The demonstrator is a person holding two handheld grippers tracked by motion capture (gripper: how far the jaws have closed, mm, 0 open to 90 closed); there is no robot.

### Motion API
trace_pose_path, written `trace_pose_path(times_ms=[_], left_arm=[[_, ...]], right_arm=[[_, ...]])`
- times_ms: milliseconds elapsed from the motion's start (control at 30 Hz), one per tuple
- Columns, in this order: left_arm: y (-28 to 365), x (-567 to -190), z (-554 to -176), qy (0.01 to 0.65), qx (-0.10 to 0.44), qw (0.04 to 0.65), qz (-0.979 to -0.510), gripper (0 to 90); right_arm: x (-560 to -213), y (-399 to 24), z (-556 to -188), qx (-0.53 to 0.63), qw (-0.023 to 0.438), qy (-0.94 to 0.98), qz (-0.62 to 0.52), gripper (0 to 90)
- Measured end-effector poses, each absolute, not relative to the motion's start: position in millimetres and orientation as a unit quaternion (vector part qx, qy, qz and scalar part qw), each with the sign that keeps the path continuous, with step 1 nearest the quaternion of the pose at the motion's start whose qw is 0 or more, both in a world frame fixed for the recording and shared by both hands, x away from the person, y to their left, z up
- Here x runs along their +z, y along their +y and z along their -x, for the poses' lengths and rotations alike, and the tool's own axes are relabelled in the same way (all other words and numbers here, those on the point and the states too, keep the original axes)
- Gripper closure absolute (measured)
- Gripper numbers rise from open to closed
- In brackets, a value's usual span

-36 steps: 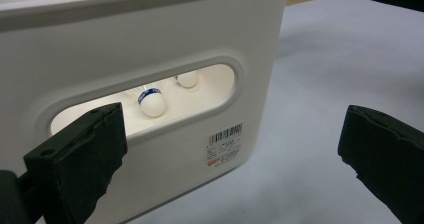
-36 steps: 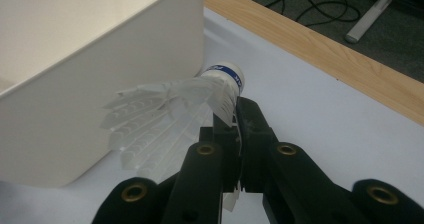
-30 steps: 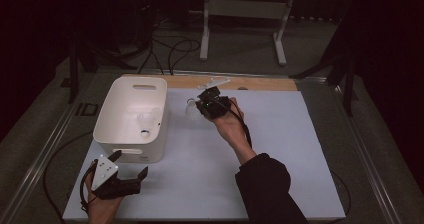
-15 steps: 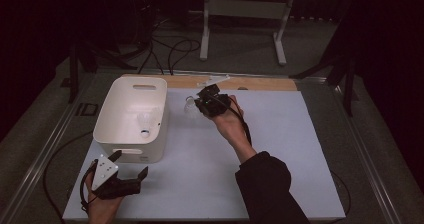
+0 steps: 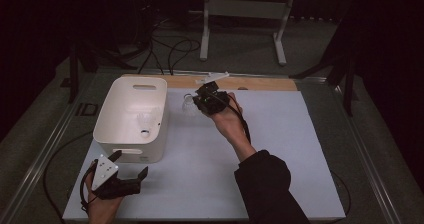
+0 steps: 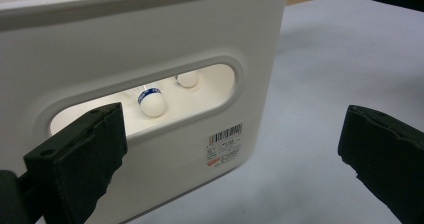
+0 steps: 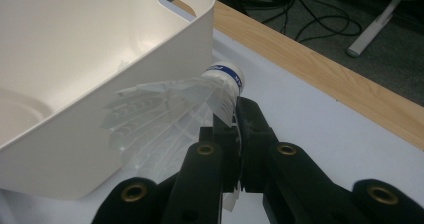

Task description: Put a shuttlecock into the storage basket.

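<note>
Shuttlecock [image 7: 200,101] pinched by feathers in right gripper [image 7: 235,119], at 3 o'clock of bin [image 7: 100,59], for dropping in; left gripper [image 6: 230,154] agape, empty.

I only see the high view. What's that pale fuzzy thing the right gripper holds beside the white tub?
Observer: A white feather shuttlecock with a blue-banded cork; the right gripper is shut on its feathers.
Operator: Anything inside the tub?
Observer: Through the white plastic tub's handle slot, two more round shuttlecock corks show inside.
Operator: What's the left gripper facing?
Observer: The left gripper, open, faces a barcode sticker under that slot.
</note>
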State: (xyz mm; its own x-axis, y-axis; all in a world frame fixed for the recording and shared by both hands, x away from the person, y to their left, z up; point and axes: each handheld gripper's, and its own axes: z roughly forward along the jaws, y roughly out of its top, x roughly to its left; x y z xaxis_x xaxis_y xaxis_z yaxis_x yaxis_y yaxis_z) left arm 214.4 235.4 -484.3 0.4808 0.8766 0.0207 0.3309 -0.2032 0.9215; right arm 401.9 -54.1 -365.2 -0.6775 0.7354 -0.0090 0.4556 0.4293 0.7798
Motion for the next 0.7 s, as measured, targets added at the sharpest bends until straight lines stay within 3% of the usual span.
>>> trace_pose_path(times_ms=[700], left_arm=[[235.6, -484.1, -214.3, 0.419, 0.29, 0.472, -0.72, 0.0]], right_arm=[[-355.2, -49.1, -401.3, 0.398, 0.179, 0.829, -0.351, 87.9]])
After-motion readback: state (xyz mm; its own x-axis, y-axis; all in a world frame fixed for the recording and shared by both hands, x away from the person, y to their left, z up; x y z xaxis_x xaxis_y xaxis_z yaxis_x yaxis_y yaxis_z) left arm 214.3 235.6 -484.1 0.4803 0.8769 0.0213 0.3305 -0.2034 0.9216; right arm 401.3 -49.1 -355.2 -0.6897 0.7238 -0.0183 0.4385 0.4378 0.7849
